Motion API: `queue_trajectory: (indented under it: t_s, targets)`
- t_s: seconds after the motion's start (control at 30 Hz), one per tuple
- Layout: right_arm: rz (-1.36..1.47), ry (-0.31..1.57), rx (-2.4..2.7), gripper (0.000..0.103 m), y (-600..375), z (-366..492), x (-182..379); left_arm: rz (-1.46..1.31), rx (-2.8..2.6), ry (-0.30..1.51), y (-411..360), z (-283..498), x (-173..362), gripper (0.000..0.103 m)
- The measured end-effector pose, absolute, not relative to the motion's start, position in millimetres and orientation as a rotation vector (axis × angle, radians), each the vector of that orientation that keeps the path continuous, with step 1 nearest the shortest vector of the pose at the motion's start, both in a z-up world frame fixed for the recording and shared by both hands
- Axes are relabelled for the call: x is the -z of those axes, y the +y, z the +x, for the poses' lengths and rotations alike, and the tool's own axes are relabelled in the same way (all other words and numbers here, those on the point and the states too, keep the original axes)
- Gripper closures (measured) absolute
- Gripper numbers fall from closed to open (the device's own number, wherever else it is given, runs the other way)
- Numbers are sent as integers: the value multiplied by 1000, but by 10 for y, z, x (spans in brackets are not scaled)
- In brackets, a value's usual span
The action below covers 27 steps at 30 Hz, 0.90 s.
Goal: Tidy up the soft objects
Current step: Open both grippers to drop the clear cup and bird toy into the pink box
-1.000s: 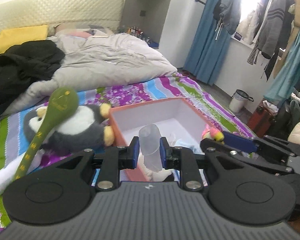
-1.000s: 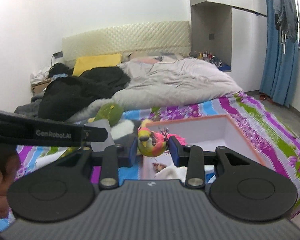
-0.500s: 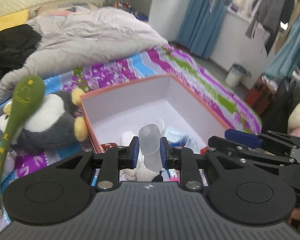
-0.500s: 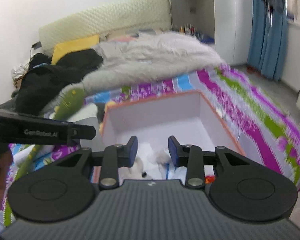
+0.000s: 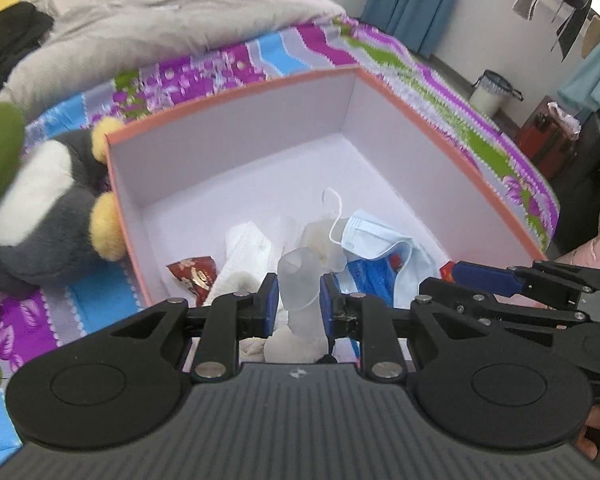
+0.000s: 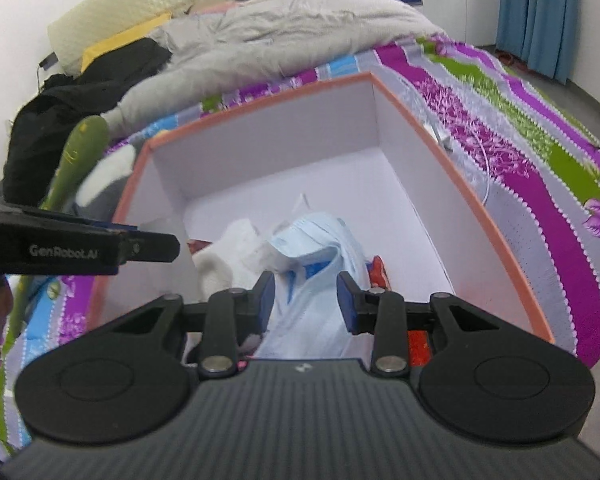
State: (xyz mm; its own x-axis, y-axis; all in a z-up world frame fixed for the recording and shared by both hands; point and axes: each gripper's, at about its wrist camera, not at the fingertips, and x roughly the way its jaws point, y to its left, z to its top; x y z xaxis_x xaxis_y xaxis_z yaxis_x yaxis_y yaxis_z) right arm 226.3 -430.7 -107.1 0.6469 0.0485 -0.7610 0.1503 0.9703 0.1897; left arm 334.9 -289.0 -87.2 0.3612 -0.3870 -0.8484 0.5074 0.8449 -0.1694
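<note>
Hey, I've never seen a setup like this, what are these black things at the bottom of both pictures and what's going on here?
There is no robot here. A person holds a hand-held gripper in each hand, and each gripper carries a wide-angle camera that looks forward along its two fingers. So one picture is the left wrist view and the other the right wrist view.

Both look down into an orange-rimmed box that sits on a striped bedspread. Inside lie a blue face mask, some white cloth and a small red packet. A grey and white plush toy lies beside the box.

The left gripper is shut on a translucent soft piece over the box. The right gripper holds nothing: its fingers stand apart above the mask.
</note>
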Motion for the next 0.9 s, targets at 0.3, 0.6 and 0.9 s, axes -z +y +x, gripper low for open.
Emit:
queue_trajectory:
  t_s: [0.3, 0.6, 0.9]
  targets:
    - [285, 903, 57, 49, -4391, 2408, 1296, 115, 556, 1096, -2841, 3483, 1107, 63]
    - [278, 847, 83, 49, -4337, 2303, 997, 91, 586, 1007, -2692, 3295, 625, 54]
    - [223, 721, 101, 49, -4137, 1985, 282, 68, 621, 859, -2411, 2880, -166, 54]
